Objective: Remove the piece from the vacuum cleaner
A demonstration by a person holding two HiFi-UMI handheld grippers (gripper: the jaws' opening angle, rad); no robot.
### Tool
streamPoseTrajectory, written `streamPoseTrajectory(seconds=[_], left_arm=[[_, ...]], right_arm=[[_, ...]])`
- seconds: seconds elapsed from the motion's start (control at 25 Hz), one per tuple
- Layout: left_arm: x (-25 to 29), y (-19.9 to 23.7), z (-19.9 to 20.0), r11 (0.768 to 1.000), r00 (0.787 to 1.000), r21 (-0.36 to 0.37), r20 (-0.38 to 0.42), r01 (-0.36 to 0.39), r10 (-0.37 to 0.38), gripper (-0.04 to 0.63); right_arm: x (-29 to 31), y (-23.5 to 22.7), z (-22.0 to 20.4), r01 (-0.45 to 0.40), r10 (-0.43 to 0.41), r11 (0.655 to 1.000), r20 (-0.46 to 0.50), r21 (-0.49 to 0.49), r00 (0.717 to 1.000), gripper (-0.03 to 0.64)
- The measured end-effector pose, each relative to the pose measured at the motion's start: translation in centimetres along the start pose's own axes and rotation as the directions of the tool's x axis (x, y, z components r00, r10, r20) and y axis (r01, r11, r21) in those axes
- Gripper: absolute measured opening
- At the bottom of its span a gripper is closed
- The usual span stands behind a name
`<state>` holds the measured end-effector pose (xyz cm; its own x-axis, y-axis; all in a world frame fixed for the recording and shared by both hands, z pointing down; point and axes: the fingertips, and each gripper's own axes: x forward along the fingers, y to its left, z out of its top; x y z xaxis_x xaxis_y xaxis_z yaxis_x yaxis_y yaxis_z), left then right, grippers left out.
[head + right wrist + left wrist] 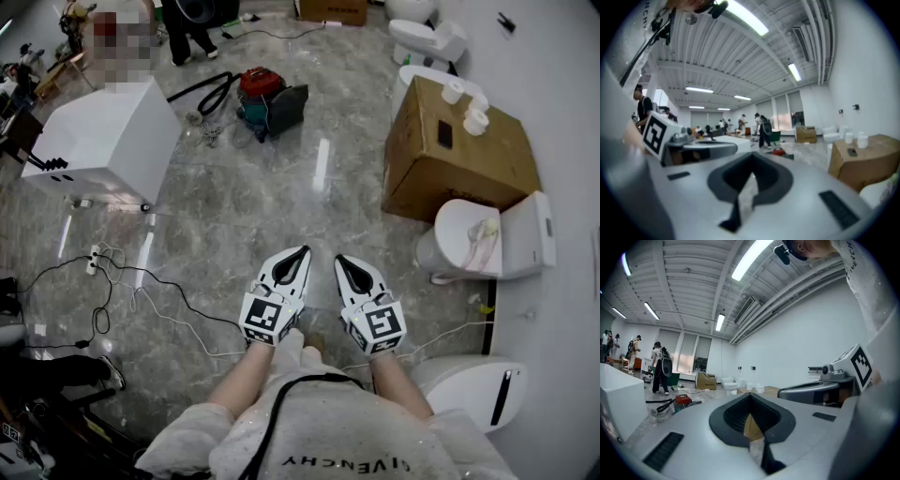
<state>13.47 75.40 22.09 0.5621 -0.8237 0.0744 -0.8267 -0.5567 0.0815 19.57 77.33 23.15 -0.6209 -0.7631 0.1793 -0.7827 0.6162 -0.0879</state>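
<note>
Vacuum cleaner (261, 92), upper centre: rigid, likely heavy. Its dark side piece (289, 105) looks light; take its edge. Left gripper (298, 255), right gripper (345, 263): closed, empty.

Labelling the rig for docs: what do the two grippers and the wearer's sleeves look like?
Left gripper and right gripper match: white tapered shells with black pads inside, each with a cube of black square markers at the back. The person wears a pale short-sleeved top with a black strap across it.
</note>
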Motion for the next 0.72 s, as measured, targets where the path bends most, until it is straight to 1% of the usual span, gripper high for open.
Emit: streamPoseTrajectory(seconds=[0.2,0.4,0.56,0.72], left_arm=[[-0.4,-1.8,-1.3,1.0,1.0,-0.004,-0.005,0.024,-0.024,0.021],[-0.5,-3.1,-1.7,1.0,1.0,-0.021,-0.004,0.02,-0.02,0.021],[0.0,-2.7,-2.0,0.999,1.0,-0.034,-0.005,0.007,-0.008,0.021],[1.7,-1.4,-2.1,0.999,1.0,-0.043,-0.003,0.003,-0.004,0.021]], right_arm=[[-1.1,0.2,-0.1,-0.006,0.006,1.0,0.006,-0.01,1.0,0.014],[-1.9,0.4,-0.9,-0.016,0.016,1.0,-0.003,-0.018,1.0,0.014],[-1.9,0.3,-1.2,-0.019,0.019,1.0,-0.012,-0.019,1.0,0.014],[-1.0,-1.2,-1.3,-0.002,0.002,1.0,-0.017,-0.026,1.0,0.014]])
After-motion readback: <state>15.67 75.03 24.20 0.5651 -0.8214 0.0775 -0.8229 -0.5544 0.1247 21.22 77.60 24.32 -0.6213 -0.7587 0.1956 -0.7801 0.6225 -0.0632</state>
